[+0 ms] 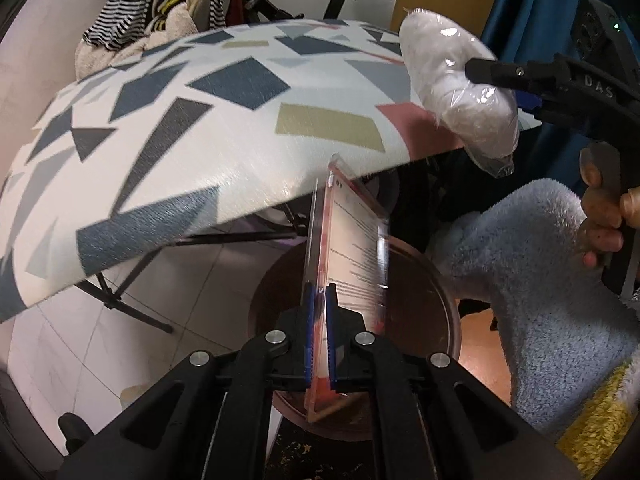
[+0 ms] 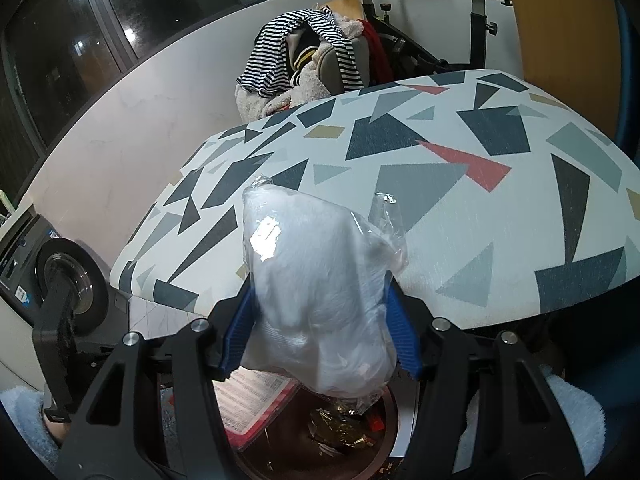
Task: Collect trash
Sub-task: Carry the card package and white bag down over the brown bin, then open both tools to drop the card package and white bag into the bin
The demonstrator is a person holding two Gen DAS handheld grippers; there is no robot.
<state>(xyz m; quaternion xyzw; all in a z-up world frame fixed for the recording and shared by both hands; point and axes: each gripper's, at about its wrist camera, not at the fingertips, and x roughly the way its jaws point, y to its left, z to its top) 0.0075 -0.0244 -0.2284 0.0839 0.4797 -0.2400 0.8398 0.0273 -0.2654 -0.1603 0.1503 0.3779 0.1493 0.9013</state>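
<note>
Table to the far left, patterned top bare. Left gripper next, clamped tight on a flat plastic case, held on edge directly above the bin. Case upright, long axis running away from the fingers and tilted up toward the table edge, printed face turned right, far corner just short of the tabletop. Best done, by the look of it, by dipping the far end down over the bin mouth before letting go, so that the case slides in end first rather than bridging the rim. Further right, right gripper pinching a soft bag of white stuffing, fingers spread partway around its bulk and squeezing it. Bag above and beyond the table corner, long axis slanting from upper left to lower right, loose clear-film tail hanging at the low end. From the right wrist, bag filling the gap between the pads, bin with foil scraps below. Probably worth releasing case first, then bringing the bag over the mouth, tail down.
</note>
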